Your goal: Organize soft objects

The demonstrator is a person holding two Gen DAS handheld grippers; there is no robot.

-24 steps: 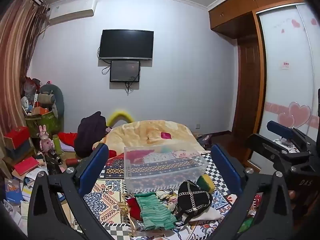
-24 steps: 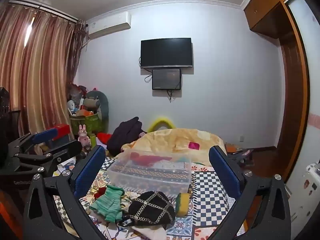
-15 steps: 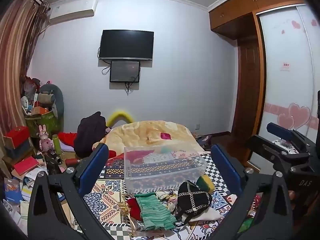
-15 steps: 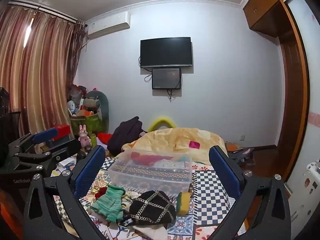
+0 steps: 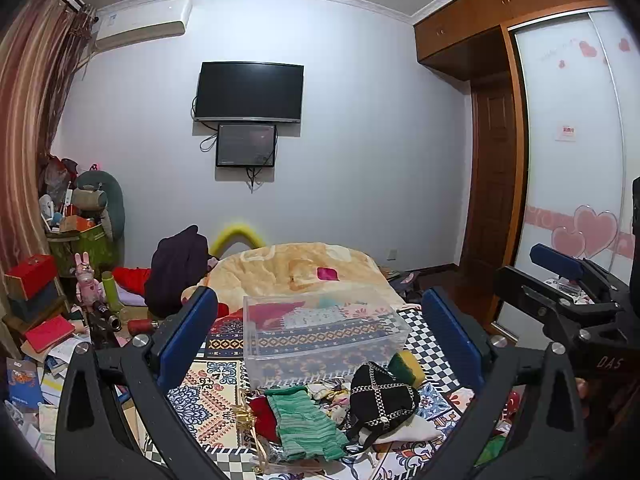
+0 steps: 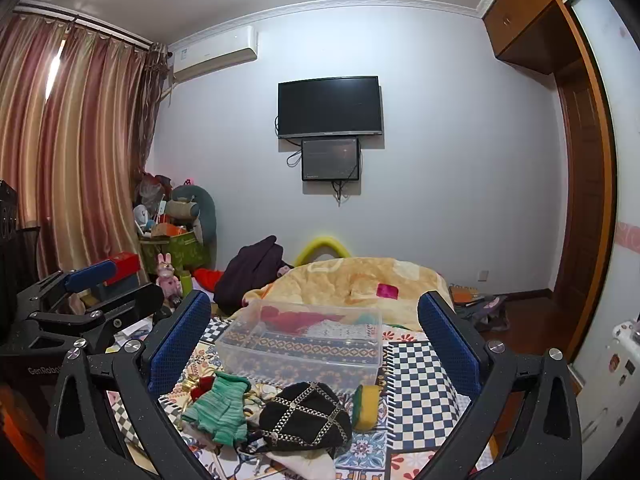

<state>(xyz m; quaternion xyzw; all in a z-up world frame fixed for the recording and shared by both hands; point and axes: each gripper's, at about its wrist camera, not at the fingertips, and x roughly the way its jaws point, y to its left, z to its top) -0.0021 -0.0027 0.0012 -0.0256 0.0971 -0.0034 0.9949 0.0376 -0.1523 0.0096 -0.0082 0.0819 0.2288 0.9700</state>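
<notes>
Both the left gripper (image 5: 320, 336) and right gripper (image 6: 316, 340) hover spread wide and empty above the bed, where the green knit glove (image 6: 220, 408) lies before the clear bin (image 6: 300, 344), cuff toward it, fingers nearer the cameras.

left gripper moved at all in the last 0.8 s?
No visible shift. In the left wrist view the clear bin and wall TV sit at the same spots between the open left gripper fingers as before.
</notes>
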